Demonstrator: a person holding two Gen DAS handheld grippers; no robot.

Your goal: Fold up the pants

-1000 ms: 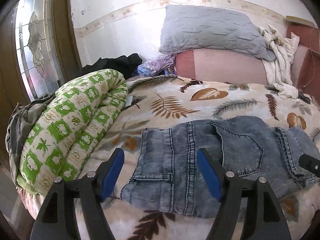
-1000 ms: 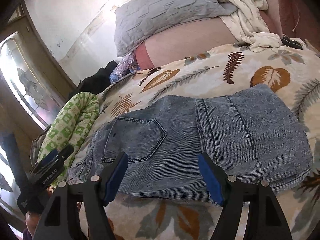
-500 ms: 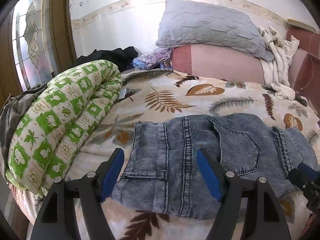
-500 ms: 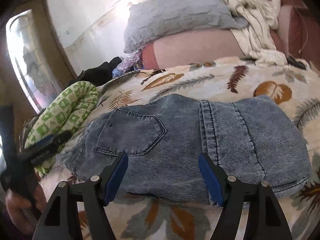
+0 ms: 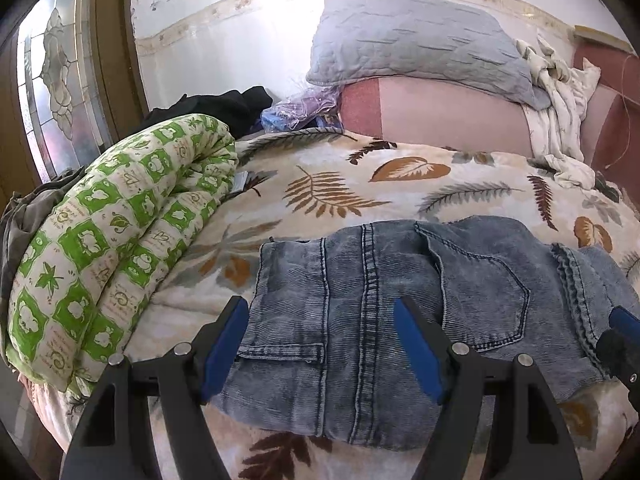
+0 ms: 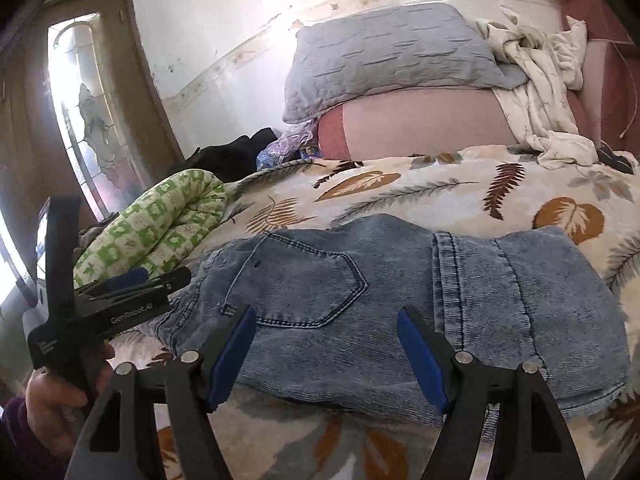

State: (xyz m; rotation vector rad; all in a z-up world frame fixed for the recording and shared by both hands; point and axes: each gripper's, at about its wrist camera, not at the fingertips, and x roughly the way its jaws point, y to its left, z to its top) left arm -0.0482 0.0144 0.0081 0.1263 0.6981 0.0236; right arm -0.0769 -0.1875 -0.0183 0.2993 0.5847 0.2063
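The jeans [image 5: 400, 320] lie folded into a compact rectangular bundle on the leaf-print blanket [image 5: 340, 184], toward the near edge of the bed. A back pocket faces up at the middle of the bundle, and a folded edge with seams crosses the top layer to the right of it. The denim lies flat.

The left gripper [image 5: 320, 348] hovers over the left part of the bundle with its 2 blue-padded fingers spread wide apart; nothing is between them and neither pad touches the cloth. The right gripper [image 6: 328, 350] hangs over the near edge of the bundle, its fingers equally wide apart, and it too holds nothing.

In the right wrist view the left gripper [image 6: 132, 284] shows from the side at the left end of the jeans [image 6: 400, 300], with the hand [image 6: 60, 404] that holds it below.

A rolled green-and-white quilt [image 5: 112, 256] lies just beside the jeans on the left. At the head of the bed a grey pillow [image 5: 416, 44] rests on a pink bolster [image 5: 440, 116], with a crumpled cream cloth [image 5: 560, 100] to its right.
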